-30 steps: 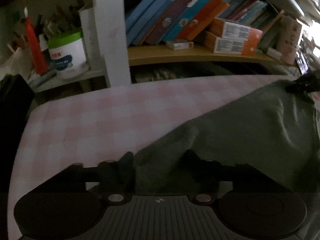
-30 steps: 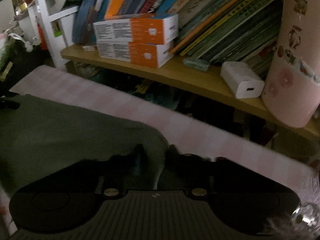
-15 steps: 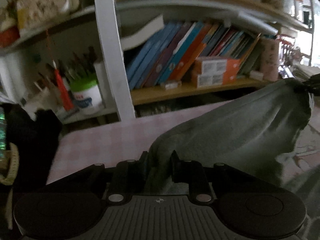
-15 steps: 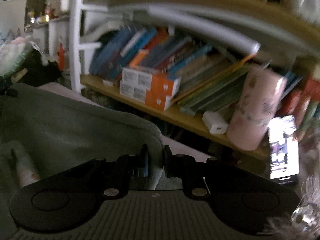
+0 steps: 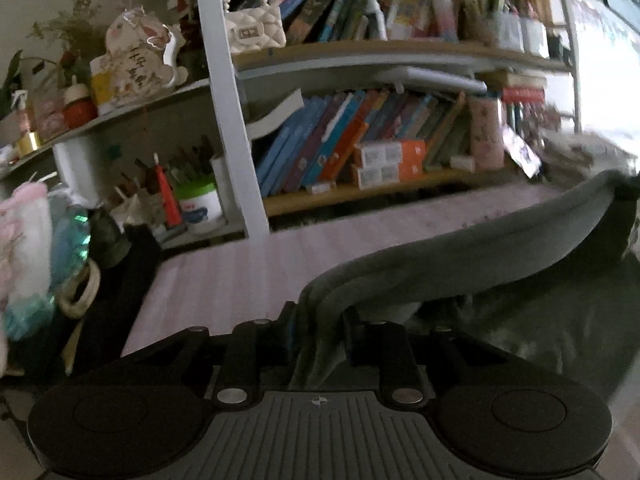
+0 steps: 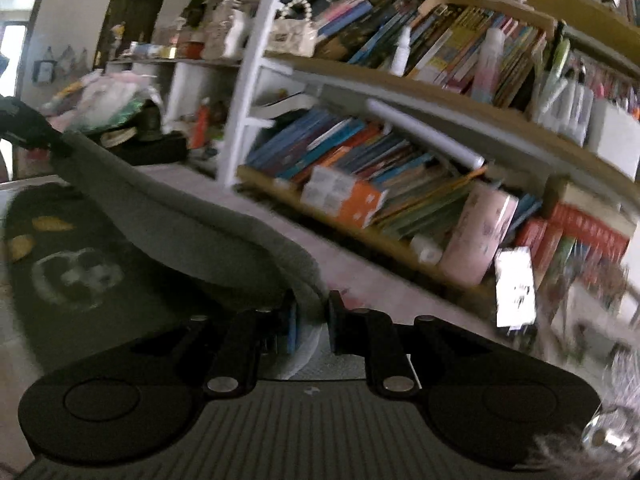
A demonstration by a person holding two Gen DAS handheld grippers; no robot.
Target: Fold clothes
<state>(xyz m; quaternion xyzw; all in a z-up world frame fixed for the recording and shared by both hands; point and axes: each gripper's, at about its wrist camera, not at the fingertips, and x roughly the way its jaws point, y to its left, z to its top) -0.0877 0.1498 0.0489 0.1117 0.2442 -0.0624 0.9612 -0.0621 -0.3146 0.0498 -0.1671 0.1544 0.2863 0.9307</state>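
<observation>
Nearest in the left wrist view, the left claw (image 5: 318, 316) pinches a bunched corner of the grey-green garment (image 5: 480, 248) between its pads, though its jaws are easing open slightly. In the right wrist view, the right claw (image 6: 312, 312) is clamped tight on the garment's (image 6: 180, 220) other corner. The fabric's top edge hangs stretched between the two claws, lifted above the desk (image 5: 240, 264), which wears a pale pink checked cloth. The lower part of the garment, with a pale printed design (image 6: 76, 276), lies on the desk below. Farther back, a wooden bookshelf (image 5: 360, 192) holds leaning books (image 5: 328, 140), two orange and white boxes (image 5: 388, 164) and a pink patterned tumbler (image 6: 476, 240). At far left, a white tub with a green lid (image 5: 200, 204) stands beside a white shelf post (image 5: 236, 120).
</observation>
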